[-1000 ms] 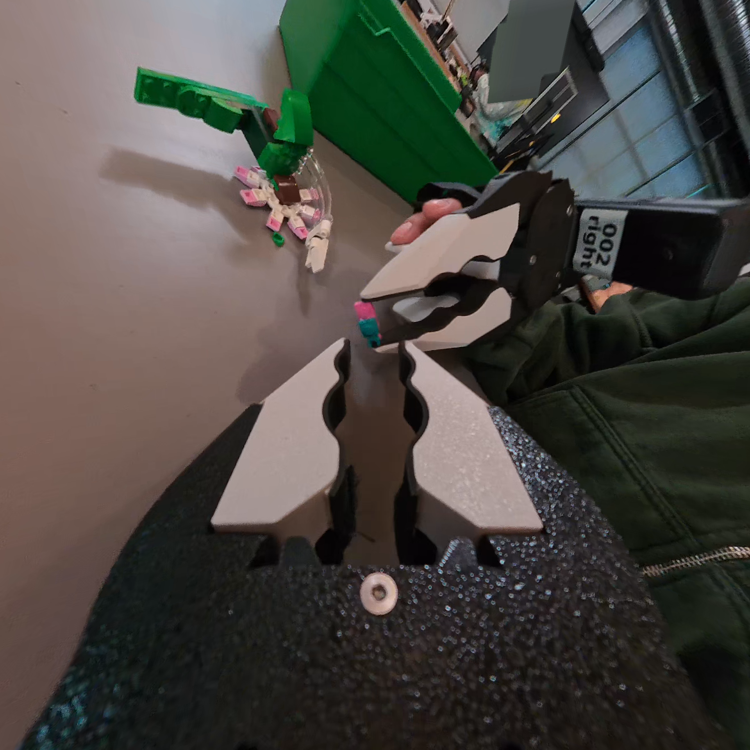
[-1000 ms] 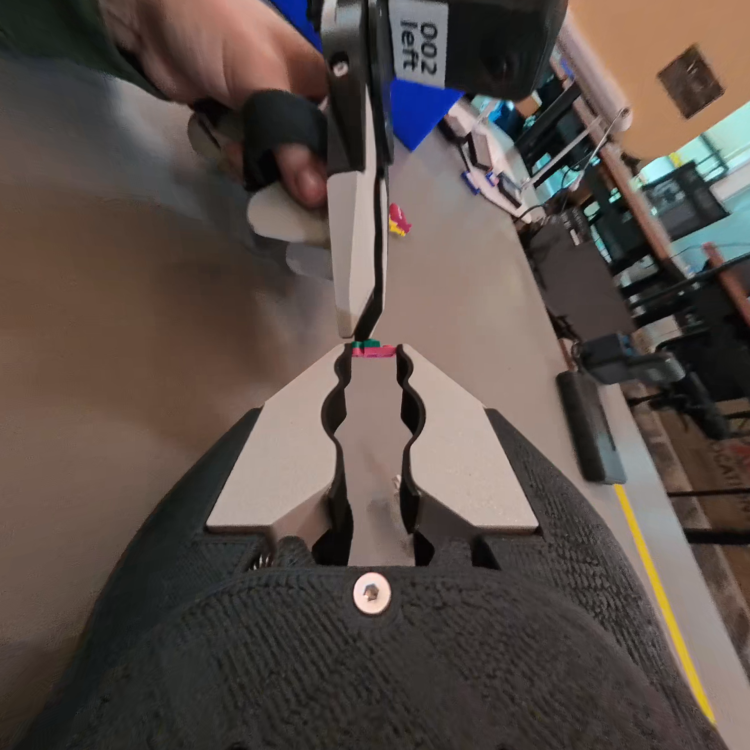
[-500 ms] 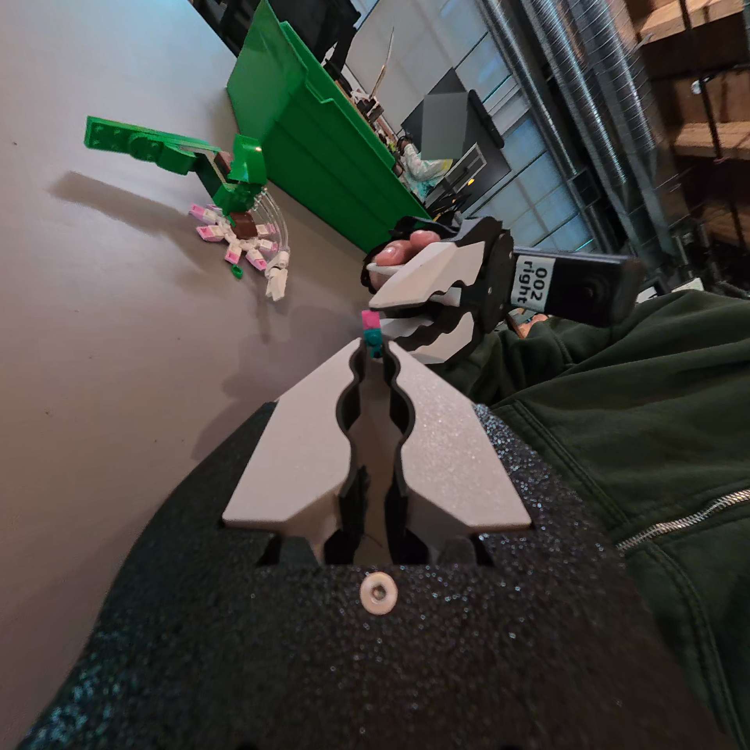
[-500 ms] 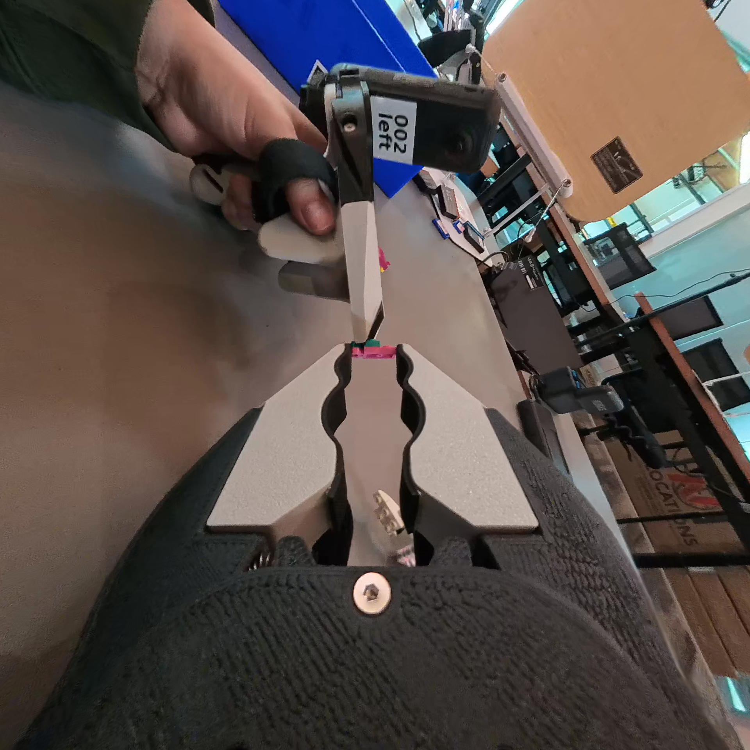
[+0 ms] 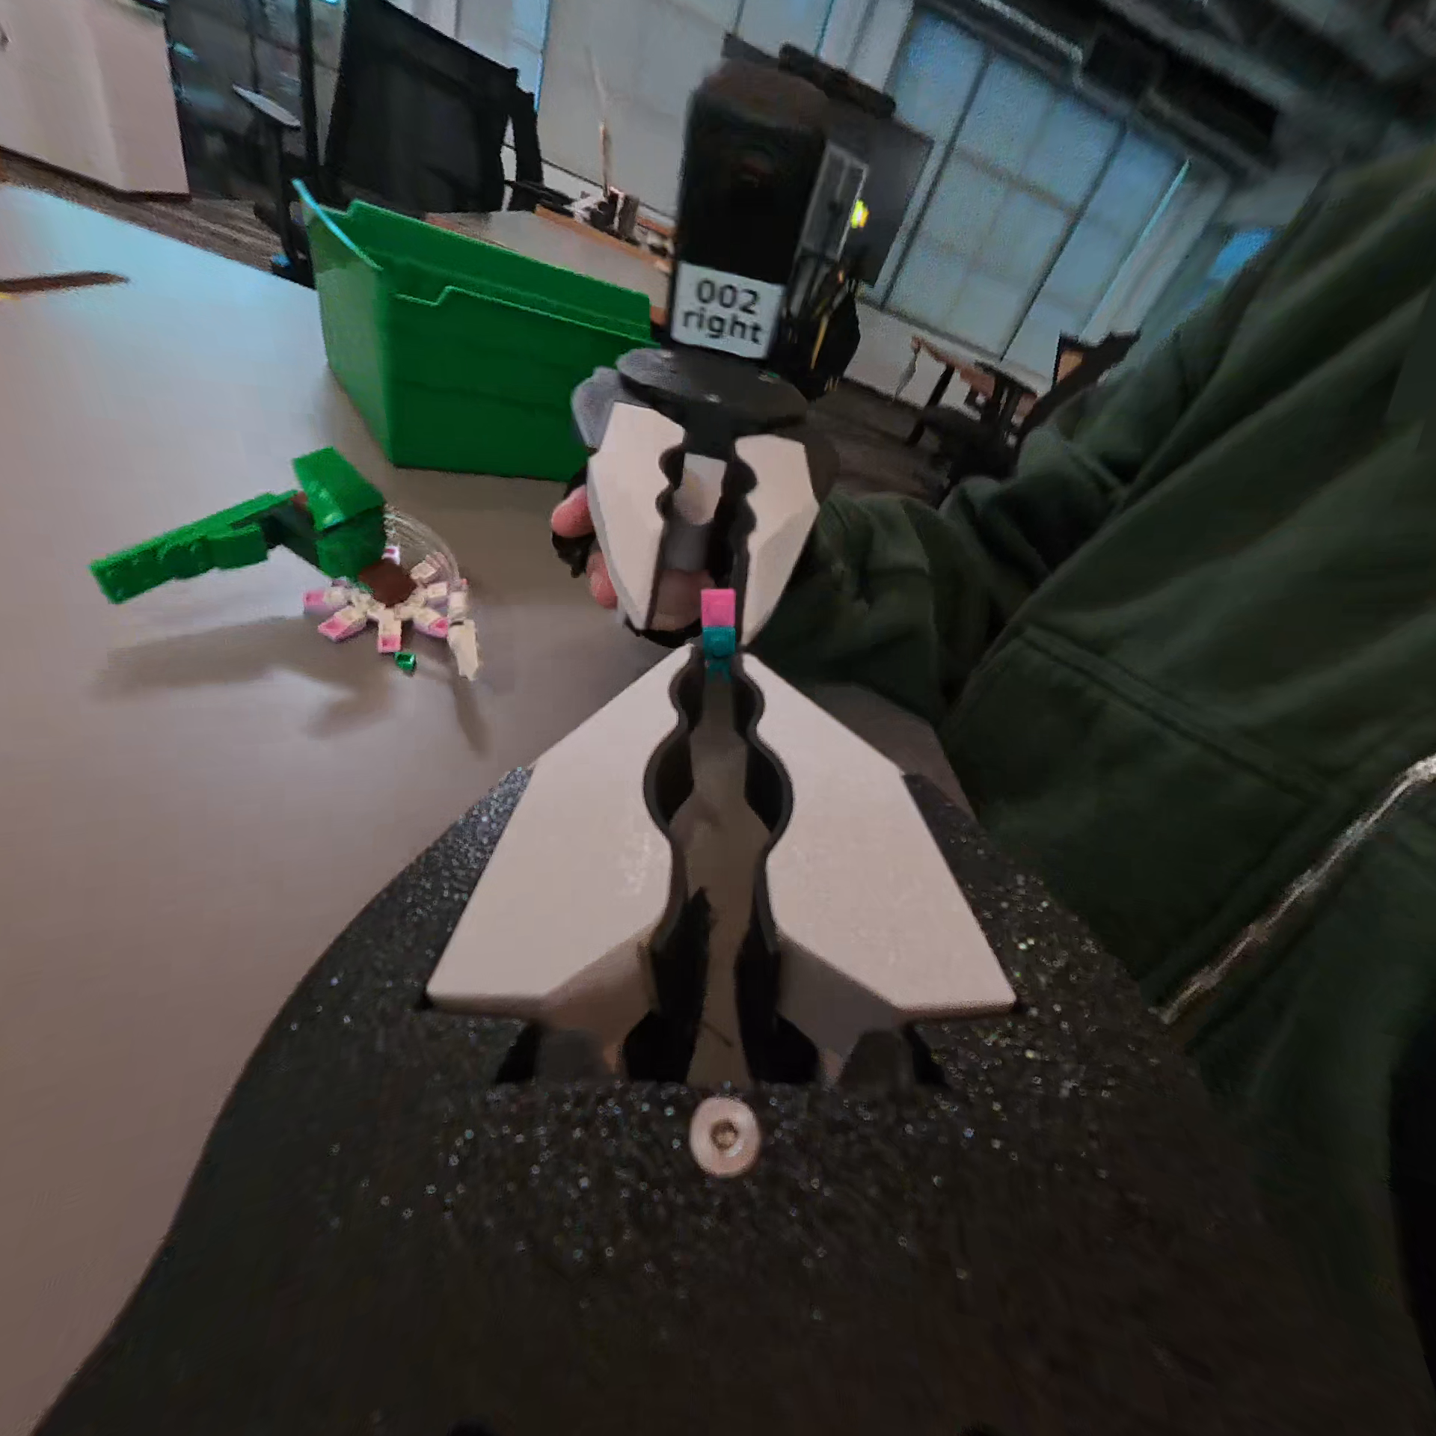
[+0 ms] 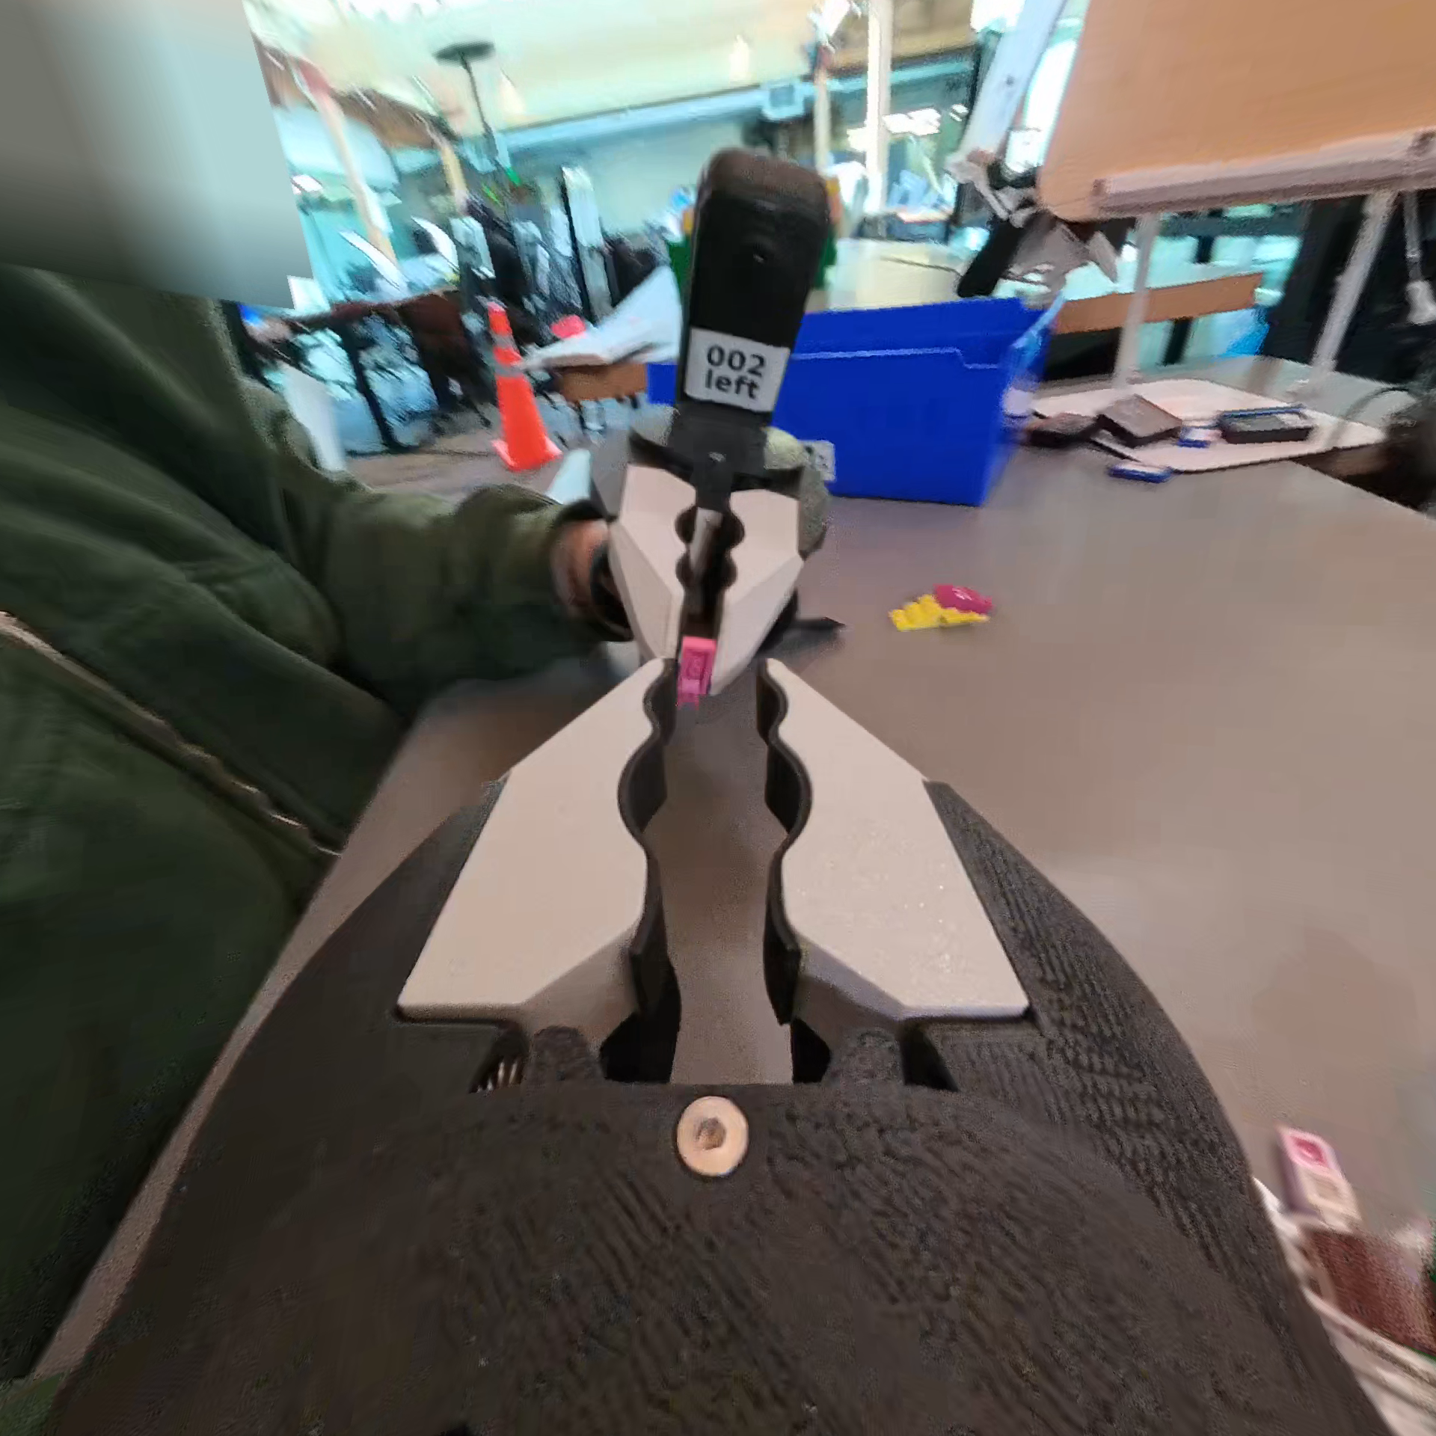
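A small pink brick (image 5: 716,606) sits on a teal piece (image 5: 719,646), held in the air above the grey table (image 5: 194,816). My left gripper (image 5: 716,664) is shut on the teal piece at its fingertips. My right gripper (image 6: 716,668) faces it tip to tip and is open. The pink brick (image 6: 694,672) lies just inside its left fingertip, with a clear gap to the right one. The right gripper (image 5: 695,633) shows across in the left wrist view, and the left gripper (image 6: 699,654) shows across in the right wrist view.
A green bin (image 5: 482,373) stands at the back. A green brick build (image 5: 233,536) with pink and white pieces (image 5: 396,614) lies on the table to the left. A blue bin (image 6: 894,404) and yellow and pink bricks (image 6: 940,610) lie beyond. The person's green sleeve (image 5: 1127,622) is close by. Less than 4 cm separates the two grippers' tips. It is some 15 cm from my right tips to the green brick build (image 5: 233,536).
My left gripper closed onto the teal piece. Both grippers rolled about a quarter turn to upright. The right gripper's fingers no longer clamp the pink brick across its width.
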`<state>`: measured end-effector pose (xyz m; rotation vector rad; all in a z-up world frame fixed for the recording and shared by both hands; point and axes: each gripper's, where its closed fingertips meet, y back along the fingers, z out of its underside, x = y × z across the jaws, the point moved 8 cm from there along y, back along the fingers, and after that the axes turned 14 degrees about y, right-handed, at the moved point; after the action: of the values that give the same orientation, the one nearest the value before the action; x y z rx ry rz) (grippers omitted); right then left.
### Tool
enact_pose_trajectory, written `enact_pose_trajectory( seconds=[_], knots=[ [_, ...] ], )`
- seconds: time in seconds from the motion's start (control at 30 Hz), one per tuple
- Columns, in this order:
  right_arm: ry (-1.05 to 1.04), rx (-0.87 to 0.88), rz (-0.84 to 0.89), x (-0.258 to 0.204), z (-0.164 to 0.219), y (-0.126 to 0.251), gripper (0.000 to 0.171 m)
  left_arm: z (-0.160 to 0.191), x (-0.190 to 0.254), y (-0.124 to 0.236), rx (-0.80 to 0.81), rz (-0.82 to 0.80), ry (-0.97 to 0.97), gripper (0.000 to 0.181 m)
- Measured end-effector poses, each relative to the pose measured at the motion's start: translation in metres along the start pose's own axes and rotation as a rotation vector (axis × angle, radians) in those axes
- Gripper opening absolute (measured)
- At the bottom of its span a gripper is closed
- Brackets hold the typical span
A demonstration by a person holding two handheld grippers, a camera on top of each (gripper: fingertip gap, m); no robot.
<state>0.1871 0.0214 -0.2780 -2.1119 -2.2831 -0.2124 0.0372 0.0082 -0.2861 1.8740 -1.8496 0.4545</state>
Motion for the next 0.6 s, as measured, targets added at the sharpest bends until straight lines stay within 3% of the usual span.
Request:
enact_pose_trajectory(
  seconds=[0.17, 0.27, 0.4, 0.6],
  knots=[
    [-0.037, 0.059, -0.088, -0.0046, 0.0014, 0.0005, 0.011, 0.0055, 0.0025, -0.006, -0.036, 0.002, -0.049, 0.004],
    [-0.04, 0.053, -0.085, -0.0037, 0.0036, 0.0019, 0.015, 0.0048, 0.002, -0.0042, -0.023, 0.002, -0.054, 0.004],
    [-0.037, 0.049, -0.084, -0.0033, 0.0047, 0.0026, 0.006, 0.0054, 0.0024, -0.0046, -0.024, 0.008, -0.062, 0.004],
    [0.0, 0.033, -0.072, -0.0036, 0.0047, 0.0044, 0.006, 0.0064, 0.0005, -0.0071, -0.015, 0.015, -0.031, 0.005]
  ],
)
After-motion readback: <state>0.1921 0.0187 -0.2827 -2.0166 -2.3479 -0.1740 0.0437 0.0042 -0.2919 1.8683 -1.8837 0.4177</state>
